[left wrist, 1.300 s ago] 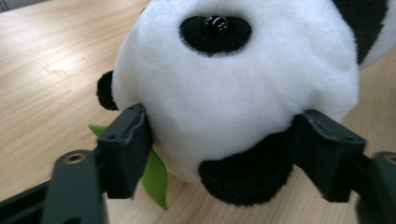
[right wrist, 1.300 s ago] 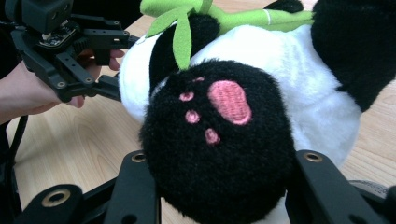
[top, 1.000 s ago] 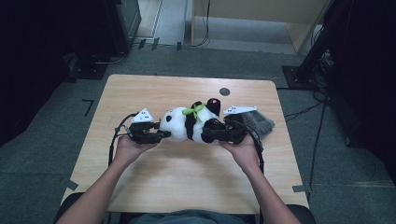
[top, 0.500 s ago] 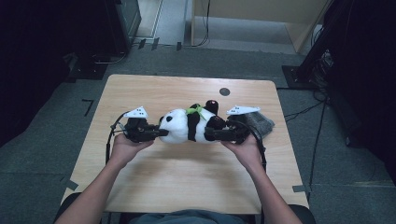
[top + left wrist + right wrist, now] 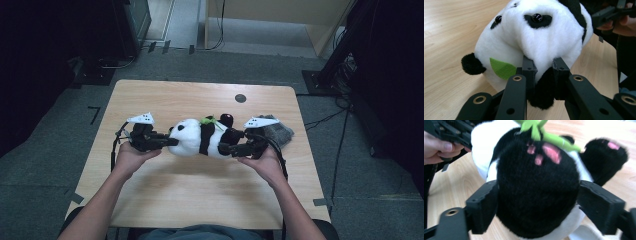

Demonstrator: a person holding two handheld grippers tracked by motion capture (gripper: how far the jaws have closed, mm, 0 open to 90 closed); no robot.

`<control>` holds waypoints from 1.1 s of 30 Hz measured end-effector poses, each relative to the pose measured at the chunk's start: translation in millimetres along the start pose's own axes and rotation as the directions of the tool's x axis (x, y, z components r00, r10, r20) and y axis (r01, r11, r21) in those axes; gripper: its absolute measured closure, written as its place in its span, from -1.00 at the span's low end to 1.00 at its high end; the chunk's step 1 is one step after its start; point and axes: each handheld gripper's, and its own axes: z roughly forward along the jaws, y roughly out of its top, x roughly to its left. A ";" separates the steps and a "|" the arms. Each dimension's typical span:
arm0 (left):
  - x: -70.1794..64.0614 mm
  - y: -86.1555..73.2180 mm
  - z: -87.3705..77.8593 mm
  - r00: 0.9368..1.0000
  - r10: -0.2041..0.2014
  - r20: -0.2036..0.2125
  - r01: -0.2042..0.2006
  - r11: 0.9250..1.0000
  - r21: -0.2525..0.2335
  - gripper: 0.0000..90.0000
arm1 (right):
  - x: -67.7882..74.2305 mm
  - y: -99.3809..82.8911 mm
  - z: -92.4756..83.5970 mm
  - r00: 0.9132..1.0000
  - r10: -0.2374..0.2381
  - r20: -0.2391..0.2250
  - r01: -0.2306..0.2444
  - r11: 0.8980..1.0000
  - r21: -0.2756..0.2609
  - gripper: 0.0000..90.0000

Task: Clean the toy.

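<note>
Right gripper [image 5: 537,202] jaws have just been opening; they sit either side of the panda plush's black foot [image 5: 536,195] with pink pads, left pad at the fur, right pad about at its edge. Second black paw [image 5: 605,157] upper right, green leaf [image 5: 536,128] on top. Other hand [image 5: 439,148] with its gripper upper left, wooden table [image 5: 459,185] underneath.

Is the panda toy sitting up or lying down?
Lying down. The panda toy stretches sideways across the table, head at the left gripper, feet at the right gripper.
</note>
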 end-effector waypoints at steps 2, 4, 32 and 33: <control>-0.5 0.2 1.2 1.000 -0.001 -0.018 0.001 1.000 0.009 0.72 | -1.8 -3.9 3.3 1.000 -0.006 -0.015 0.006 1.000 0.025 -0.67; 0.4 0.5 1.4 1.000 -0.019 -0.019 0.019 1.000 0.006 0.72 | -0.4 -5.5 5.4 0.999 -0.035 -0.015 0.036 0.998 0.046 -0.67; -4.2 -4.0 9.8 0.995 0.049 -0.090 -0.053 0.998 -0.040 -0.27 | 4.8 4.2 7.3 0.987 -0.052 0.153 0.038 0.995 0.094 0.16; -4.1 -4.6 9.1 0.995 0.048 -0.088 -0.052 0.998 -0.044 -0.31 | 3.8 5.1 5.4 0.987 -0.043 0.153 0.029 0.995 0.093 0.16</control>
